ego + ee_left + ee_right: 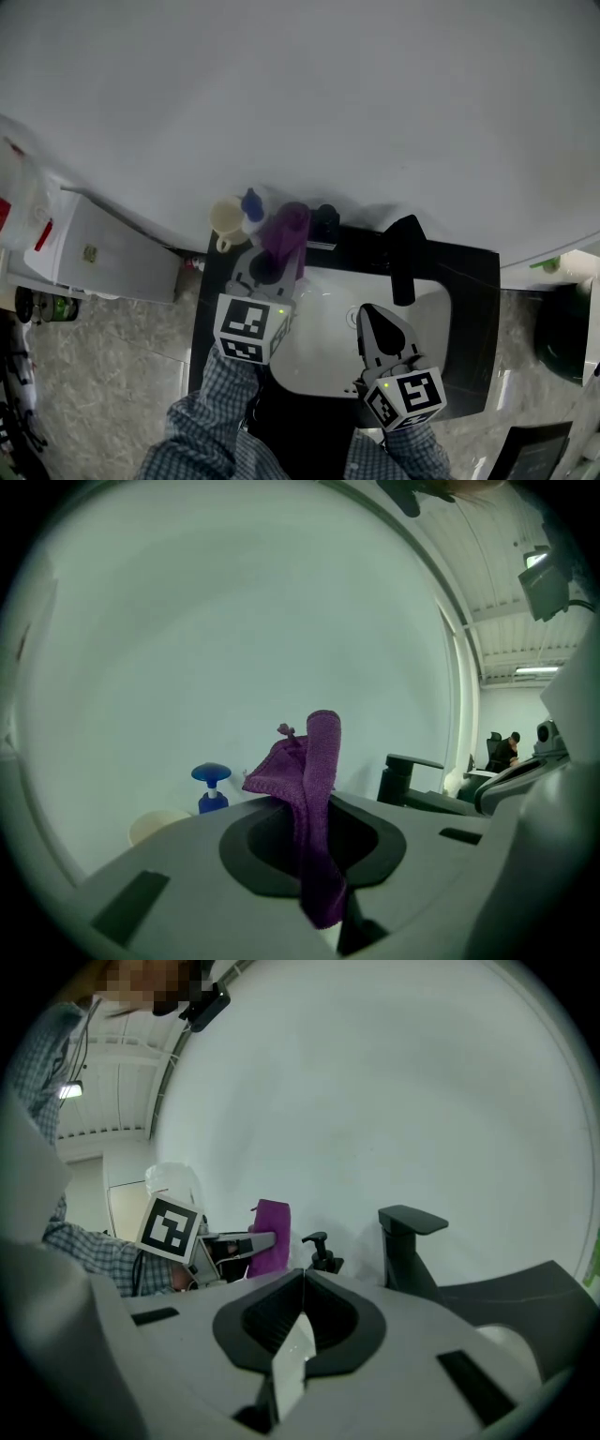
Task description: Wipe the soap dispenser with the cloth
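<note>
Head view: left hand-held gripper point(271, 257) clamped on purple cloth point(287, 232), black soap dispenser point(325, 223) at its 3 o'clock; right hand-held gripper point(371, 315) closed on nothing.

Black faucet point(405, 258) at rear of white basin point(319, 352); black countertop point(472, 286); cream cup point(227, 220) touching blue-capped bottle point(252, 205), possibly a pump; white cabinet point(98, 248), left.

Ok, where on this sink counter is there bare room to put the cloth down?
The black counter right of the faucet, out to its right edge, is bare. The white basin is open too, though the right gripper hangs over it. The back left corner is crowded: cup, blue-capped bottle and soap dispenser, with the cloth held among them.
</note>
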A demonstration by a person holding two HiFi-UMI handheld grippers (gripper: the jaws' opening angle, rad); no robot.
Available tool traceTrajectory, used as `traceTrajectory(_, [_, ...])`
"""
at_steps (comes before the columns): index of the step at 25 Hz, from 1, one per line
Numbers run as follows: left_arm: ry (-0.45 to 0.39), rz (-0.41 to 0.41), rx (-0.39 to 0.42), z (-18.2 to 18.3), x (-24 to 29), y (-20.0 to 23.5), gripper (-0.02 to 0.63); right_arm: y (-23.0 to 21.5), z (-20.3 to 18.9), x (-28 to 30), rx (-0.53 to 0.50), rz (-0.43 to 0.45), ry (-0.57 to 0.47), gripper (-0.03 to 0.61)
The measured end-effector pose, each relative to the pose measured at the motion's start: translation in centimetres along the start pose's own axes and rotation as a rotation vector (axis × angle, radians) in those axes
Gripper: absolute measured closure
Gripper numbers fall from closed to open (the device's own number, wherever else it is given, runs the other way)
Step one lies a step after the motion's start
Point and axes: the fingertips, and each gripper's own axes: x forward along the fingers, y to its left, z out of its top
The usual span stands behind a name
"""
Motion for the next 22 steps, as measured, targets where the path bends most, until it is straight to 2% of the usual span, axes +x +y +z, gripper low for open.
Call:
traceTrajectory(14, [0.086, 0.026, 0.022, -3.5, 5.3, 2.0, 0.557, -2.3, -2.2, 1.6, 0.034, 0.012, 0.050, 0.560])
traceTrajectory(20, [0.169, 0.013, 0.080, -5.7, 6.9, 2.2, 0.557, -2.4, -3.3, 1.9, 0.050, 0.015, 0.068, 0.560])
traceTrajectory(22, [0.179, 0.023, 0.066, -6.4, 7.0, 2.4, 0.557, -2.5, -3.5, 2.0, 0.054, 0.015, 0.072, 0.560])
